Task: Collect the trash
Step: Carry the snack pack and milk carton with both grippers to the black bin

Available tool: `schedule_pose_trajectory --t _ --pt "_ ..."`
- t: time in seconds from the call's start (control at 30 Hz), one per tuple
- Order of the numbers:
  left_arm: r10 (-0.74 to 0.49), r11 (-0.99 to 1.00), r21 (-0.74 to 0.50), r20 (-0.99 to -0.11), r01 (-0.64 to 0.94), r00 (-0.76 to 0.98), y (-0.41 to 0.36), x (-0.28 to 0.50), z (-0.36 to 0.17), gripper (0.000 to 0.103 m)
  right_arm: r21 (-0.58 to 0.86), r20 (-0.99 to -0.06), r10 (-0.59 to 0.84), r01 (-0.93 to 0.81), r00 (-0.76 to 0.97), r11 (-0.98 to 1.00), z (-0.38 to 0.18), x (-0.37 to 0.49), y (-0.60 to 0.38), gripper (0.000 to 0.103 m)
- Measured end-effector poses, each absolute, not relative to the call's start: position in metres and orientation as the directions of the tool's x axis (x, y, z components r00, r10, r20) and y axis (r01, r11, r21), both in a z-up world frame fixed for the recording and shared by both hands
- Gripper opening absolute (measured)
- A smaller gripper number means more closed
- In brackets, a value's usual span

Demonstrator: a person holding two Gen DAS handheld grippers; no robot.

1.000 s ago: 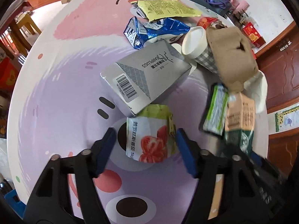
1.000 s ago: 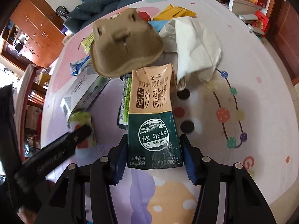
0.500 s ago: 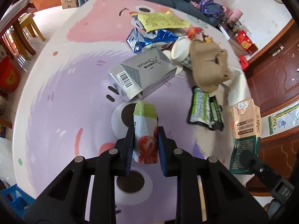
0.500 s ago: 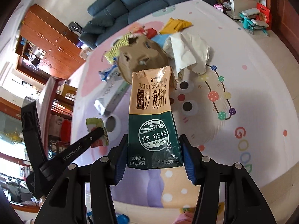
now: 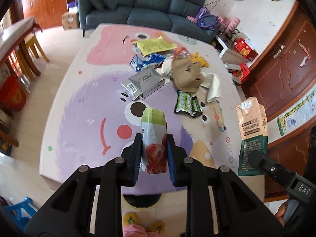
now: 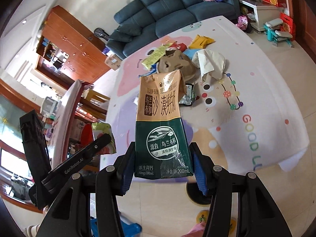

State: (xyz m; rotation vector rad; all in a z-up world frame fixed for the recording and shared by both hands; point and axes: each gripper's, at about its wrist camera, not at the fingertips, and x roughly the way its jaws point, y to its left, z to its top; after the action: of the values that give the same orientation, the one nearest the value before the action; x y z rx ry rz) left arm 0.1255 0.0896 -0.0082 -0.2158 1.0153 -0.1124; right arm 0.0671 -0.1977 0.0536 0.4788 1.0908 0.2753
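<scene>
I have my left gripper (image 5: 154,158) pinching a tomato packet (image 5: 153,142) and my right gripper (image 6: 162,169) clamping a milk carton (image 6: 162,126), both lifted clear of the play mat (image 5: 83,106). Next, I judge, both need carrying to a bin, none visible here.

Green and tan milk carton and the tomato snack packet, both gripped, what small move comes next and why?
Probably carry both away to a bin, none visible: the right gripper clamps the green and tan milk carton, the left gripper the tomato snack packet, both lifted above the play mat.

Blue sofa (image 5: 146,4), wooden cabinets (image 6: 65,45)
</scene>
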Motion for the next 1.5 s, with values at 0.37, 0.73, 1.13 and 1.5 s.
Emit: schedule_pose_trajectory --t 0.37,0.73,1.13,1.5 --pt "-0.17 0.98 -0.197 -0.8 0.016 0.575 0.079 0.025 0.035 0.02 0.504 -0.745 0.483 -0.088 0.46 0.859 0.1 -0.023 -0.201 0.052" --pt "-0.123 0.989 -0.147 -0.817 0.004 0.564 0.063 -0.051 0.02 0.02 0.478 -0.77 0.481 -0.12 0.419 0.87 0.076 -0.093 -0.201 0.053" --pt "-0.122 0.992 -0.123 -0.881 0.028 0.457 0.046 -0.08 -0.05 0.02 0.472 -0.831 0.464 -0.051 0.308 0.88 -0.012 -0.118 -0.211 0.053" --pt "-0.114 0.993 -0.12 -0.936 0.003 0.332 0.03 -0.076 -0.164 0.021 0.458 -0.876 0.445 0.035 0.184 0.888 -0.143 -0.124 -0.215 0.053"
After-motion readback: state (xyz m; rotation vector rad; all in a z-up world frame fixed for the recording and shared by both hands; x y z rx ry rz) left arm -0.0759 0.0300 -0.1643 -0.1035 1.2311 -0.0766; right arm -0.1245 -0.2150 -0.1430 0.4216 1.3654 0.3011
